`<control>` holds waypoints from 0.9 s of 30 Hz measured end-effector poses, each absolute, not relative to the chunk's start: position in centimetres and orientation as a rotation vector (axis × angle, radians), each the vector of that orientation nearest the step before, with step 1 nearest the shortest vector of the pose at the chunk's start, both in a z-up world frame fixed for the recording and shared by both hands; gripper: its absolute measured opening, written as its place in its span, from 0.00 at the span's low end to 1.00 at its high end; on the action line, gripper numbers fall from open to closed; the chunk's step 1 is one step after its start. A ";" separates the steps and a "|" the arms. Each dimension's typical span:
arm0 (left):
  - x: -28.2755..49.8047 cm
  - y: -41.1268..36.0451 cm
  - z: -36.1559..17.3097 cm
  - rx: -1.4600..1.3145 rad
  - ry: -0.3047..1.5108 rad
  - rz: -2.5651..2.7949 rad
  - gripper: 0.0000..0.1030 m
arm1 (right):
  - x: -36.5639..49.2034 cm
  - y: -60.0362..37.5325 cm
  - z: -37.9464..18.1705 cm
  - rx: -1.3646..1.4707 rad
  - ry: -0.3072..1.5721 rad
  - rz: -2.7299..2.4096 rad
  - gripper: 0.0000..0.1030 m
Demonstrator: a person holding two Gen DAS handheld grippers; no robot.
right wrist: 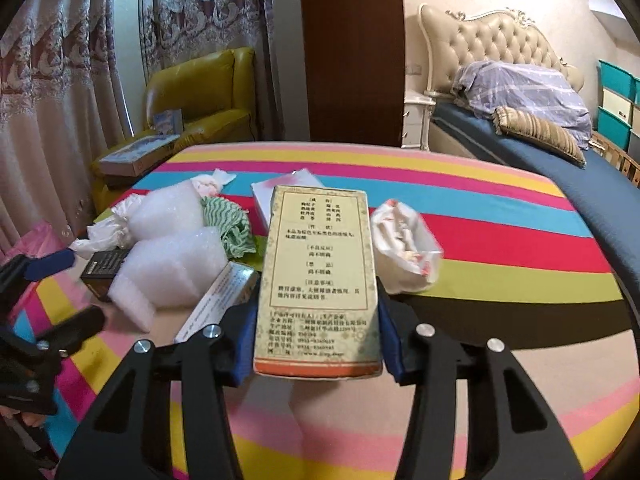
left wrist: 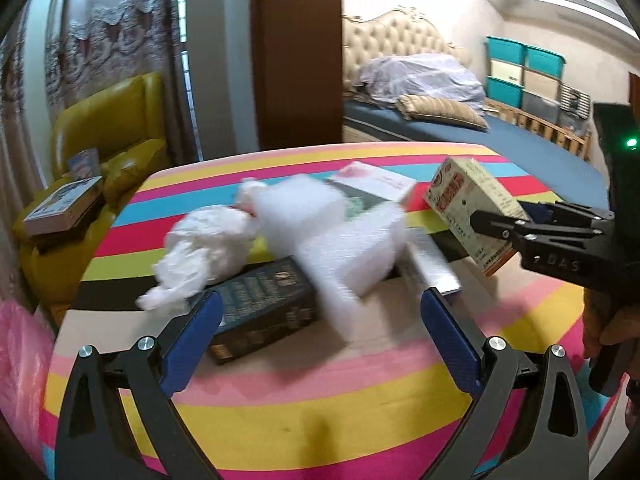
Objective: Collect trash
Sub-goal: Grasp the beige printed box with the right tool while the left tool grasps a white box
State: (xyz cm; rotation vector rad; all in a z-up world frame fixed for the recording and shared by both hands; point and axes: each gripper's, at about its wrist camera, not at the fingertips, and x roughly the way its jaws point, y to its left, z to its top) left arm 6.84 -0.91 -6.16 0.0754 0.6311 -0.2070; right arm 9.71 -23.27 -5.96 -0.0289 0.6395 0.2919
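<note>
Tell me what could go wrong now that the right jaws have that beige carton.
1. The beige printed cardboard carton is clamped only near its bottom end, so it might pivot or slip.
2. The open left gripper is close to the white foam wrap and black box, and could knock them off the striped table.

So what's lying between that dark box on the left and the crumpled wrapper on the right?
In the right wrist view, between the dark box and the crumpled wrapper lie white foam pieces, a green cloth, a silver box and the held yellow carton.
</note>
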 end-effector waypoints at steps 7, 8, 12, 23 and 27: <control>7.4 -4.8 -6.5 0.086 0.635 -0.261 0.91 | 6.2 -27.1 -4.3 -0.018 0.576 0.255 0.47; 7.6 -5.6 -6.6 0.092 0.643 -0.266 0.91 | 5.9 -27.6 -4.2 -0.019 0.573 0.249 0.47; 8.5 -8.6 -7.2 0.109 0.684 -0.280 0.78 | 5.3 -29.2 -4.0 0.005 0.567 0.236 0.47; 12.0 -12.1 -10.1 0.105 0.857 -0.254 0.58 | 4.2 -30.8 -4.1 0.043 0.548 0.244 0.47; 12.5 -12.6 -10.2 0.123 0.865 -0.250 0.49 | 4.0 -31.1 -4.6 0.057 0.558 0.242 0.47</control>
